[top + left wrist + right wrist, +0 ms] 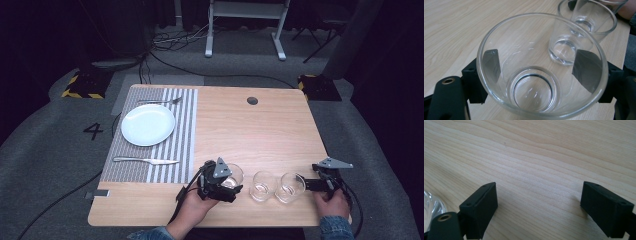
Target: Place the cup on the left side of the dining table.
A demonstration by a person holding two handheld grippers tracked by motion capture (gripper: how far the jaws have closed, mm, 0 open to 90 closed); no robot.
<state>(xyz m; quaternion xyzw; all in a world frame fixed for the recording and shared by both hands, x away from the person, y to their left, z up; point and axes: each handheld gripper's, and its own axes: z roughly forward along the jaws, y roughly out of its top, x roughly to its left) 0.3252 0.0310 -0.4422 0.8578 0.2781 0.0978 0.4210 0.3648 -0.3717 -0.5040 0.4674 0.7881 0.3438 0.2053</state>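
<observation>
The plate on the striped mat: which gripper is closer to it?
Left. The left gripper, fingers clamped on a glass, sits just off the mat's corner below the plate; the right gripper is at the table's far right.

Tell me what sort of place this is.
Likely a lab or studio set up for recording, not a dining room: a lone table on grey carpet, cables trailing over the floor, hazard-striped blocks by its far corners, and dark surroundings.

The high view looks forward and down from above the person's side, taking in the whole table (pixel 250 130) at a distance. The left gripper view sits very close, peering down into a glass (pixel 541 67); that glass (pixel 232 176) appears at lower centre from above. The right gripper view skims the wood (pixel 536 157) at close range.
</observation>
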